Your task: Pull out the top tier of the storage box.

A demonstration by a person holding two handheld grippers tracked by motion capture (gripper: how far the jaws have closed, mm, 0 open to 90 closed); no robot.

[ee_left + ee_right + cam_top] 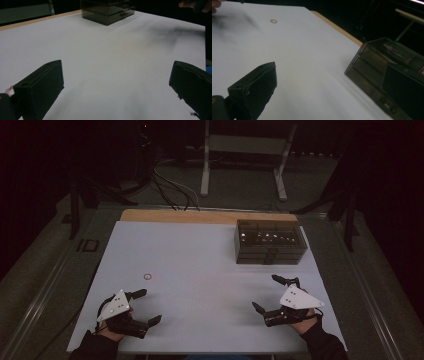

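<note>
While both hands rest near the table's (200, 250) front edge, the left claw (146, 306) and right claw (272, 292) stand spread wide and hold nothing. A small ring (147, 276) lies flat just ahead of the left claw, apart from it. A dark drawer box (270, 242) stands at the far right.
</note>
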